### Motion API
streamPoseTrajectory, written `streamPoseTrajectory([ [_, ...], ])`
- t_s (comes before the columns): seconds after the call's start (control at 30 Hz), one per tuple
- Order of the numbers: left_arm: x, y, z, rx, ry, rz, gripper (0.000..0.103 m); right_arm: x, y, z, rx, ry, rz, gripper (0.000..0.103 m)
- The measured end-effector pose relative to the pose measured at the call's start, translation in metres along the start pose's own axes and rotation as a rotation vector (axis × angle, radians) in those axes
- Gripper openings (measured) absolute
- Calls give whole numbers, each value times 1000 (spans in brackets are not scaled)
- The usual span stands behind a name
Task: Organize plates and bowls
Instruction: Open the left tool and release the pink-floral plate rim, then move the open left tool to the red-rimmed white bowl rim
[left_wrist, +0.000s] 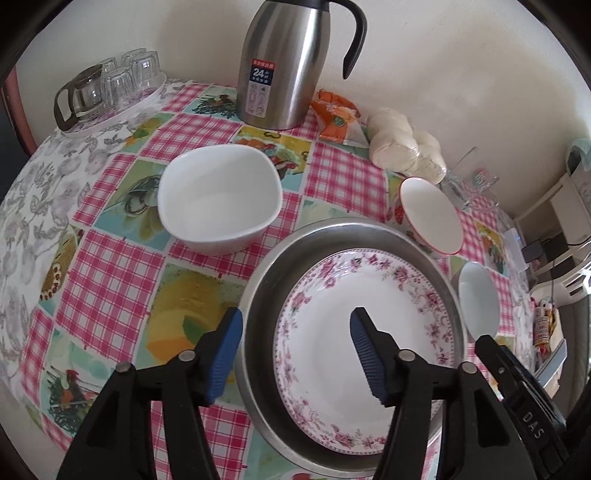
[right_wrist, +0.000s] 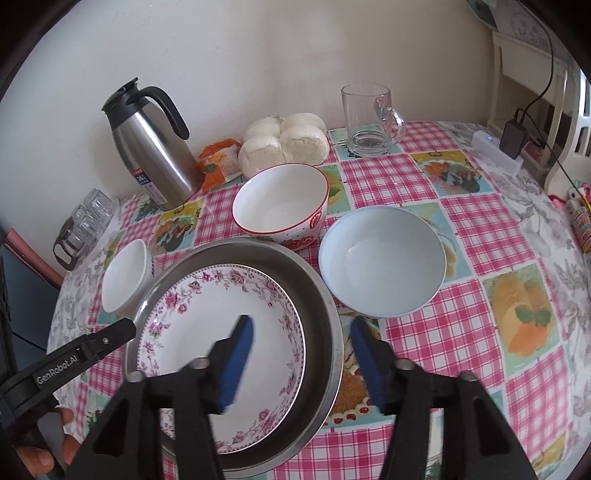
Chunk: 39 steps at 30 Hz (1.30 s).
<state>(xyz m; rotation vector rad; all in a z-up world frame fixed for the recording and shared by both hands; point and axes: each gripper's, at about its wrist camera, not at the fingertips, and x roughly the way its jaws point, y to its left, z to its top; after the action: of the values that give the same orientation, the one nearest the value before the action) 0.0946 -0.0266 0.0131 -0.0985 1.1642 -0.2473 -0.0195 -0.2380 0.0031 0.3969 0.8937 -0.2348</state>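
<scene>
On the checked desk (left_wrist: 122, 258), the left wrist view runs from a tray of upturned glasses (left_wrist: 122, 85) at ten o'clock, past a steel vacuum flask (left_wrist: 280, 62) at twelve, to a square white bowl (left_wrist: 218, 199) sitting upright, mouth up. At five o'clock a steel basin (left_wrist: 258, 295) holds a floral plate (left_wrist: 354, 350) lying flat inside it (round, so no long axis to speak of). The left hand-held gripper (left_wrist: 295, 354) is spread wide, straddling the basin's near-left rim: one blue pad outside, the other above the plate, pinching nothing.

In the right wrist view the same basin (right_wrist: 321, 314) lies at seven o'clock. Behind it at twelve stands a red-rimmed strawberry bowl (right_wrist: 280, 203), tilted slightly, with steamed buns (right_wrist: 284, 144) and a glass mug (right_wrist: 369, 122) beyond. A pale blue bowl (right_wrist: 384, 262) rests upright at two o'clock, just beside the basin. The right hand-held gripper (right_wrist: 301, 360) is also spread, its pads either side of the basin's right rim.
</scene>
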Motion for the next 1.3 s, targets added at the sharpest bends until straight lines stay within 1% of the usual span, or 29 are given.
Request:
streamPoseTrajectory([
  [0.03,1,1,0,-1,6,15,64,0,1,0,-7,-1,-3,65],
  [0.07,2,1,-1,-1,9,29,65,0,2,-1,-15,-4,-5,70],
  [0.17,6,3,-1,1,22,62,73,1,5,-2,-43,-10,-24,78],
  [0.2,7,4,-1,3,28,73,76,2,6,-3,-55,-10,-34,79],
  [0.27,10,5,-2,10,38,98,79,4,8,-4,-72,-8,-47,84],
  [0.3,11,5,-3,14,41,109,80,5,9,-4,-77,-6,-49,87],
  [0.37,12,5,-3,22,46,126,80,7,9,-5,-84,-3,-50,98],
  [0.43,13,5,-4,27,42,134,81,6,10,-5,-89,-6,-49,103],
  [0.47,12,6,-4,28,38,138,84,6,10,-5,-92,-9,-46,103],
  [0.5,11,6,-4,28,28,144,91,6,11,-5,-94,-9,-44,103],
  [0.57,8,6,-4,30,-8,164,98,6,11,-5,-98,-12,-46,103],
  [0.67,6,7,-2,33,-31,174,99,6,10,-4,-104,-20,-61,103],
  [0.77,8,6,1,34,-34,172,99,4,8,-2,-102,-36,-62,103],
  [0.9,9,0,3,51,-59,162,100,1,7,1,-108,-67,-71,103],
  [1.03,6,-11,4,74,-112,130,100,-2,6,6,-99,-78,-64,103],
  [1.13,3,-19,8,86,-159,112,100,-6,6,9,-103,-113,-54,103],
  [1.2,0,-23,12,88,-188,99,100,-10,7,12,-113,-139,-48,103],
  [1.3,-4,-27,19,75,-225,73,100,-12,5,17,-101,-153,-43,103],
])
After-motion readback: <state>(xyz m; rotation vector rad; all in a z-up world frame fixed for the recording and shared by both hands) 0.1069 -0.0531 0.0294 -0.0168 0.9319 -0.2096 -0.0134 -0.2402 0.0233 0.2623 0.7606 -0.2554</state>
